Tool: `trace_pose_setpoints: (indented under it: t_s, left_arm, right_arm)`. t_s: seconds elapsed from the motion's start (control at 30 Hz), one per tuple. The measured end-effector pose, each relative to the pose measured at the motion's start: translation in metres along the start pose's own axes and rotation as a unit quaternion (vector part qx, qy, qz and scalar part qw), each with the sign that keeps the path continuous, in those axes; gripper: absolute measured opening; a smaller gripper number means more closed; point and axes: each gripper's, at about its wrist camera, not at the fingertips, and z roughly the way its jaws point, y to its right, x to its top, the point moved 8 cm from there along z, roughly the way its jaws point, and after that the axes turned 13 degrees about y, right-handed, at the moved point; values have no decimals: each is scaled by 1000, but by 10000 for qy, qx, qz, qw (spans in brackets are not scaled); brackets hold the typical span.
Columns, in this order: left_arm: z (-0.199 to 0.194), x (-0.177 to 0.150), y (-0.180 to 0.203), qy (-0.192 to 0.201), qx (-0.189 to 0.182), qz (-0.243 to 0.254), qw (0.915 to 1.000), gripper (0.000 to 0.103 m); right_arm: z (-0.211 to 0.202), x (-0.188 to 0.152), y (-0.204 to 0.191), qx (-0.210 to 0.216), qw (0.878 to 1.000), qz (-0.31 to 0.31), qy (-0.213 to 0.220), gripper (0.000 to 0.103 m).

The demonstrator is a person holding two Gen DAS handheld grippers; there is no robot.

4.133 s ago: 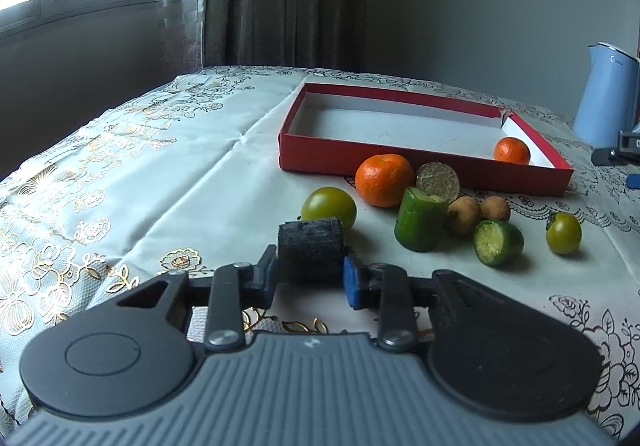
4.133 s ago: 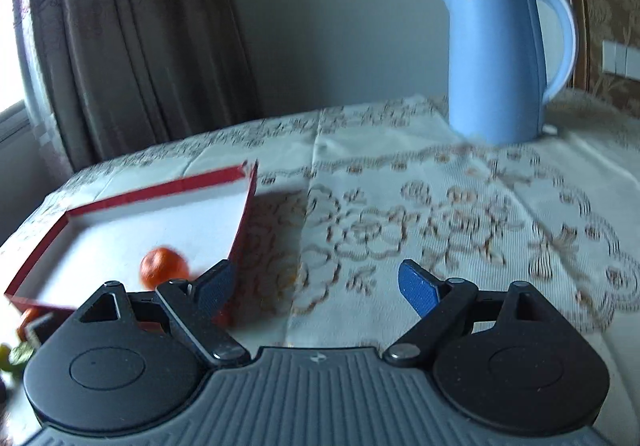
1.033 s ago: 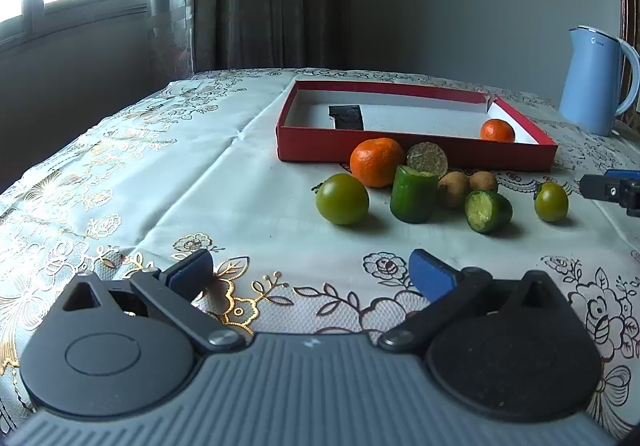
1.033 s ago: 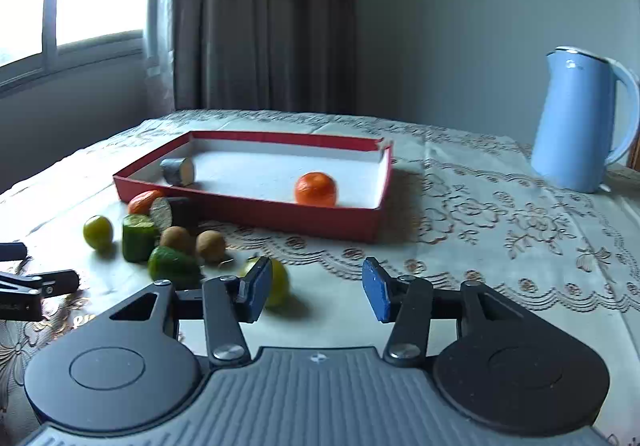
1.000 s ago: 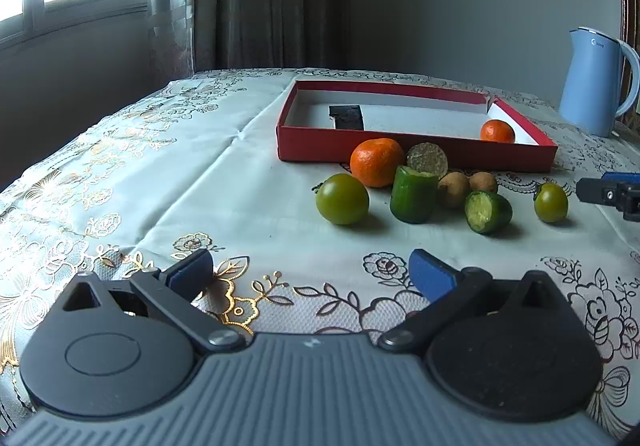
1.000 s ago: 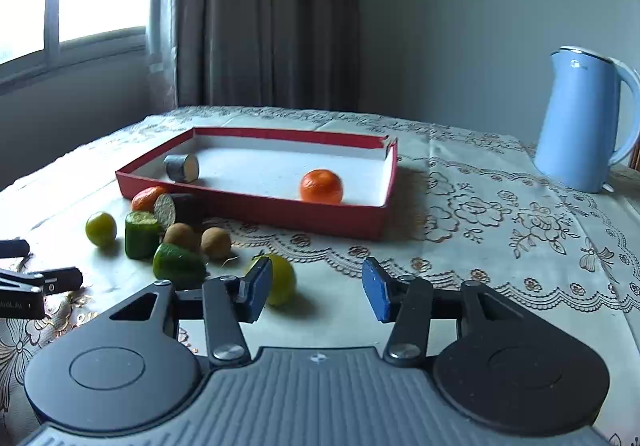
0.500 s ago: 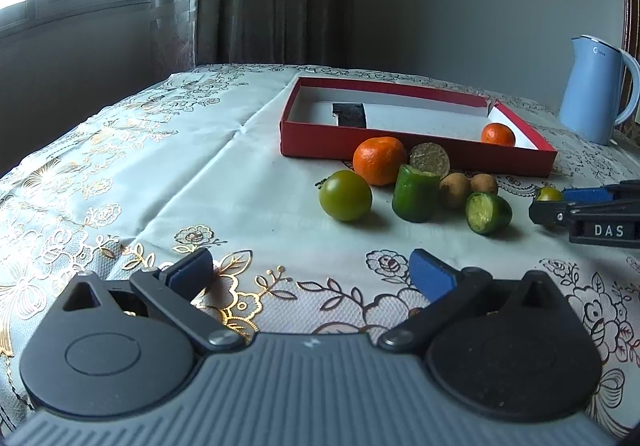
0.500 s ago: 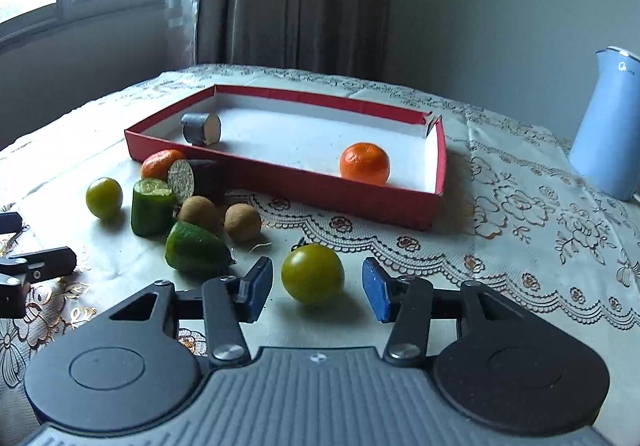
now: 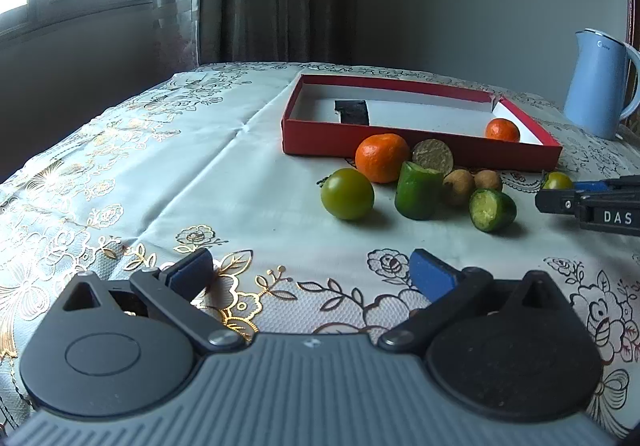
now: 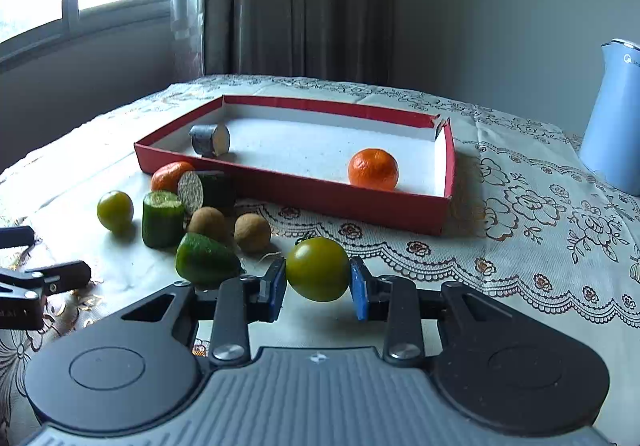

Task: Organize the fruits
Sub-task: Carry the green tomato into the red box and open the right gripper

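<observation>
We start at the left tool [image 9: 308, 274], hanging over the near edge of the desk [image 9: 160, 174] with its blue pads spread wide and nothing between them. Further in sits the loose cluster: a green tomato [image 9: 347, 193], a tangerine [image 9: 382, 157], a dark cut cylinder [image 9: 433, 156] leaning at the box wall, an upright cucumber chunk [image 9: 416, 190], two small brown fruits [image 9: 458, 186], and a second cucumber piece [image 9: 492, 209] lying on its side.

Behind them we have the red box [image 10: 280, 182], shallow and white inside. In its far left corner lies a dark cut piece [image 10: 210, 140] on its side, pale face showing. Near its right end rests a single orange tangerine [image 10: 373, 169], apart from the walls. The rest of the floor is bare.

Now the right tool [image 10: 318, 282], in front of the box's right end: its jaws have just been closing, and we see both pads pressed on a second green tomato [image 10: 318, 274], pinched between them.

Off at the far right edge stands a blue kettle [image 10: 616, 118].
</observation>
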Motion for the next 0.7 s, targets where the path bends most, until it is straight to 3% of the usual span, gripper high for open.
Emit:
trace_pose_setpoints:
  t_s: [0.43,0.7]
  left_arm:
    - [2,-1,1,-53,139,77,9999,103]
    - [2,-1,1,-69,146,58,9999,103]
  right_arm:
    - [-5,10,0,99,9995,199,210,33]
    - [6,47,-5,177,9990,44,400,33]
